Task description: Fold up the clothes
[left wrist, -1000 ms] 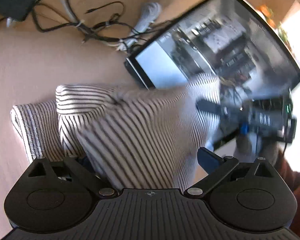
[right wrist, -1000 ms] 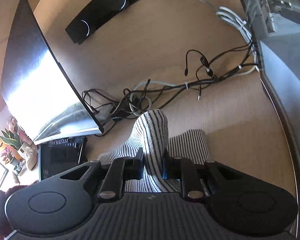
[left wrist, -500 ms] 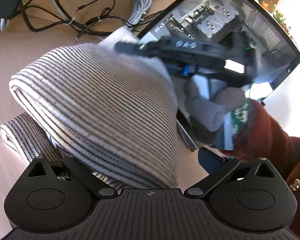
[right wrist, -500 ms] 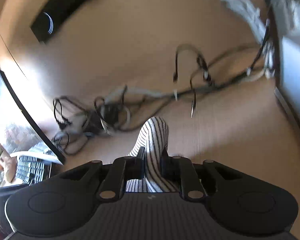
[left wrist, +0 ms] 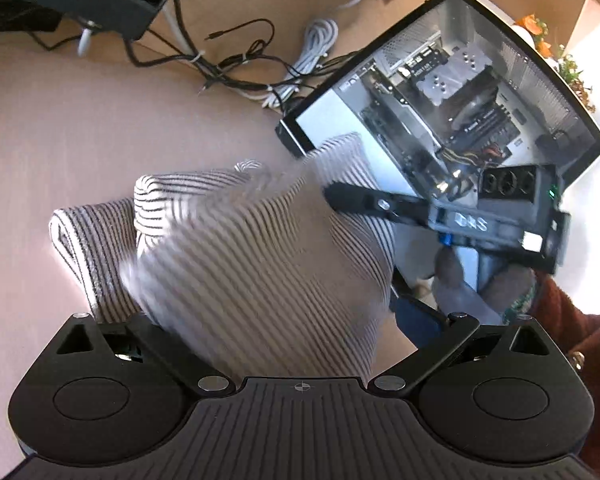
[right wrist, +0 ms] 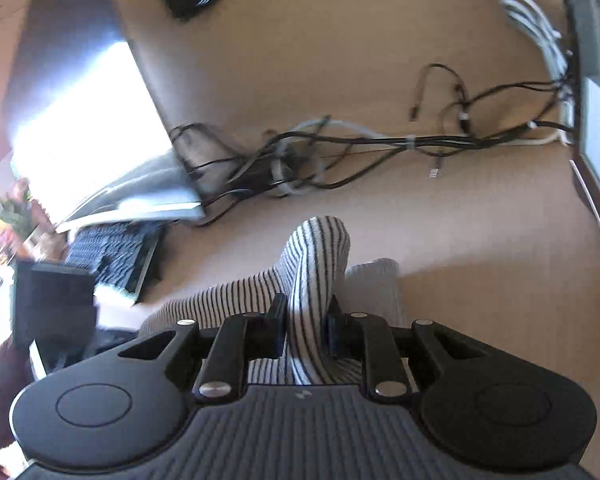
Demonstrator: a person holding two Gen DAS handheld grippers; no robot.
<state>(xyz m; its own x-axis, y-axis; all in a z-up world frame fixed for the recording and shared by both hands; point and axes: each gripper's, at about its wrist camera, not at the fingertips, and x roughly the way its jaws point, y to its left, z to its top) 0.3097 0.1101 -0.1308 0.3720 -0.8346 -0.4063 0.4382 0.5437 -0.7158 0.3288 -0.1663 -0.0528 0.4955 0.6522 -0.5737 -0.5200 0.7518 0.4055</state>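
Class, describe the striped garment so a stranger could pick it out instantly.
Start at the tan desk, between the glass-sided computer case and the cable tangle. There lies the striped garment, one fold pinched by the right hand-held gripper. Nothing else is soft or black-and-white striped.

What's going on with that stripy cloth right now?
Right gripper shut on striped cloth, lifted fold. Left gripper wide open, cloth between. Cable tangle beyond, not touching.
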